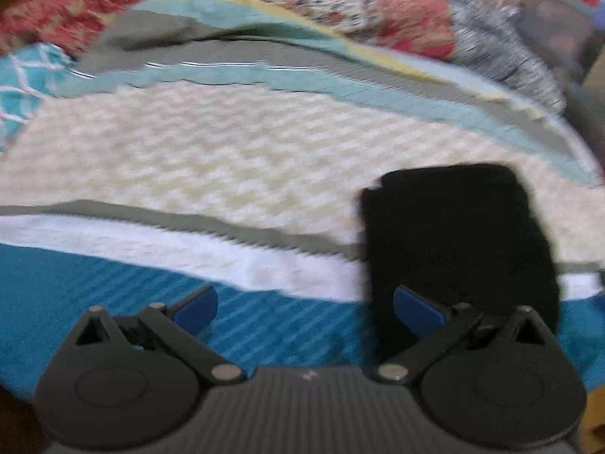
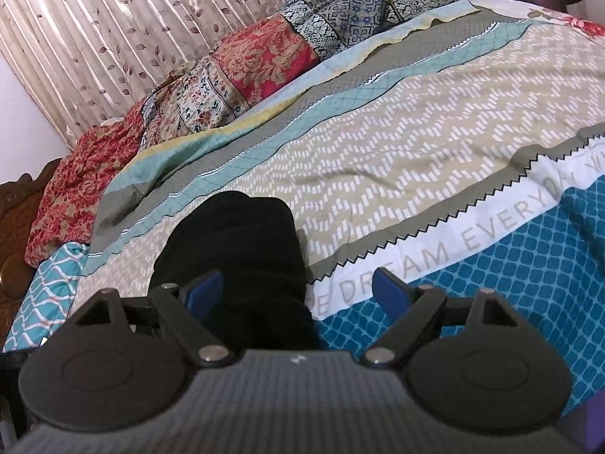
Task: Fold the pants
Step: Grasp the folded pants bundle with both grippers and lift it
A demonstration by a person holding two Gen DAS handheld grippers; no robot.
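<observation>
The black pants [image 1: 453,234] lie folded into a compact rectangle on the patterned bedspread [image 1: 211,159]. In the left wrist view they sit ahead and to the right, behind the right blue fingertip. My left gripper [image 1: 304,308] is open and empty, just short of the pants. In the right wrist view the pants [image 2: 238,261] lie ahead and left, reaching under the gripper body. My right gripper [image 2: 298,293] is open and empty, its left blue fingertip [image 2: 206,287] over the pants' near part and its right one over the bedspread [image 2: 416,159].
A bunched patchwork quilt [image 2: 242,72] of red, floral and blue prints lies along the far side of the bed. A leaf-print curtain [image 2: 113,19] hangs behind it. A carved wooden headboard [image 2: 15,227] stands at the left. The left wrist view is motion-blurred.
</observation>
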